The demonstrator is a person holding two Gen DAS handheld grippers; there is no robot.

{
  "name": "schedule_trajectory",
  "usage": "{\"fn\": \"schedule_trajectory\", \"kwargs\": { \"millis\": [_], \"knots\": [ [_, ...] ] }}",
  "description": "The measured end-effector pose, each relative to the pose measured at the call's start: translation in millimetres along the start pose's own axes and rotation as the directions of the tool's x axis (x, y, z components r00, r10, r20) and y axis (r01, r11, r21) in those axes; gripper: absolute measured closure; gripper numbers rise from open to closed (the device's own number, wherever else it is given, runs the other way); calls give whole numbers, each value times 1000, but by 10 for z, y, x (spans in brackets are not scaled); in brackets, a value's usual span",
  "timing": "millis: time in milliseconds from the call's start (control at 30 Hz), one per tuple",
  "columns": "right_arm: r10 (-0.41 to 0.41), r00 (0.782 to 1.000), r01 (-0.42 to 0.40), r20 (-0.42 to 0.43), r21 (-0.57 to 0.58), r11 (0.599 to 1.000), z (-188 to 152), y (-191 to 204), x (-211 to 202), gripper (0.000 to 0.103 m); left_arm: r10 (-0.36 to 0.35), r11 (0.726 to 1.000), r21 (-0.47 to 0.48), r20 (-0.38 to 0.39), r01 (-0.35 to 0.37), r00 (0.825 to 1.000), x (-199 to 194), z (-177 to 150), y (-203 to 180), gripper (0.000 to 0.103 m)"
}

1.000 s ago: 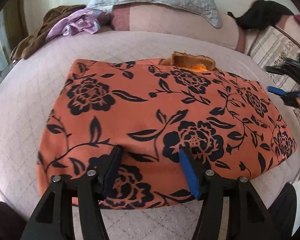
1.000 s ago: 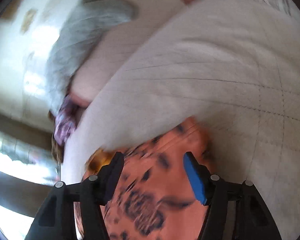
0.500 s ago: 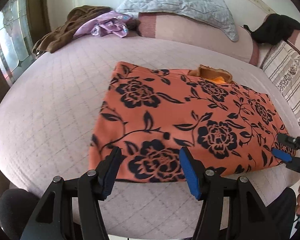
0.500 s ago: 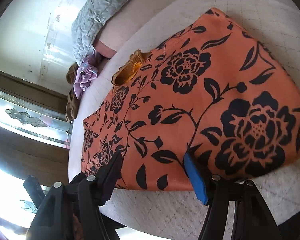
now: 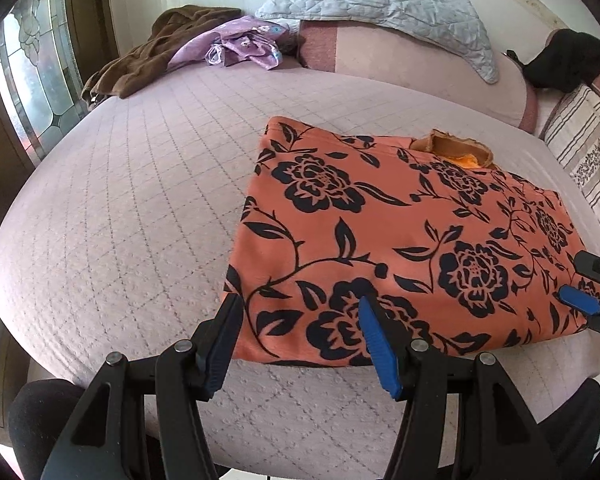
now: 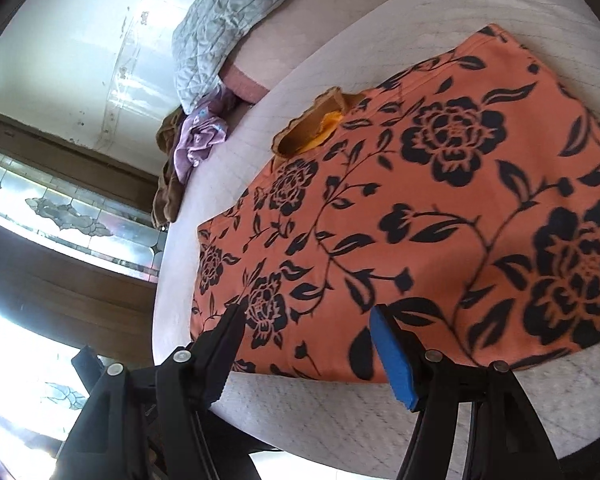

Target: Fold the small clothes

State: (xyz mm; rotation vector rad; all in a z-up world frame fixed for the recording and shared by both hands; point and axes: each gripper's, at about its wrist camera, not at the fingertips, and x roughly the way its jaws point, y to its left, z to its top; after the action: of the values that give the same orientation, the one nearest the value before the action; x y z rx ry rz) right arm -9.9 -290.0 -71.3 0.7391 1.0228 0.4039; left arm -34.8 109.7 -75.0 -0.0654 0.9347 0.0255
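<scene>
The things are carried by a bed (image 5: 140,208) covered in a pale lilac quilted spread. An orange cloth (image 5: 400,240) printed with black flowers is laid flat on it, near the front edge, folded into a rough rectangle; a yellow-brown lining is seen at its far edge. Well apart, at the far left corner, a brown garment (image 5: 148,60) and a purple garment (image 5: 240,42) are heaped together. A grey quilted pillow (image 5: 380,4) is propped on a pink bolster (image 5: 412,68) at the head.
</scene>
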Motion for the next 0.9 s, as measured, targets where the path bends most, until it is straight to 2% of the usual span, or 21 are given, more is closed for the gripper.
{"fn": "schedule_trajectory", "kwargs": {
  "millis": [200,300,400,467,567,667,767,900],
  "knots": [
    [26,999,-26,-20,1,1000,43,31,130,34,23,1000,4,15,-23,1000,32,54,6,42],
    [2,999,-2,-46,16,1000,52,-56,274,35,77,997,18,-76,-75,994,314,5,42,41],
    [9,998,-7,-56,44,999,50,-141,330,35,53,998,-22,-82,-55,995,334,-10,140,40],
    [3,999,-2,-51,33,999,57,-109,278,35,78,997,-22,-68,-79,995,277,39,151,40],
    [-7,999,8,-34,20,1000,31,-124,160,35,104,994,-27,-32,-105,994,192,127,166,40],
    [-9,1000,9,6,59,998,-87,-261,-55,35,112,993,-39,4,-111,994,107,231,135,40],
    [-20,997,11,70,126,992,-291,-437,-324,35,94,995,-15,26,-94,995,78,276,-5,40],
    [-74,987,35,141,262,965,-487,-768,-590,34,58,998,26,13,-58,998,146,277,-231,40]
  ]
}}
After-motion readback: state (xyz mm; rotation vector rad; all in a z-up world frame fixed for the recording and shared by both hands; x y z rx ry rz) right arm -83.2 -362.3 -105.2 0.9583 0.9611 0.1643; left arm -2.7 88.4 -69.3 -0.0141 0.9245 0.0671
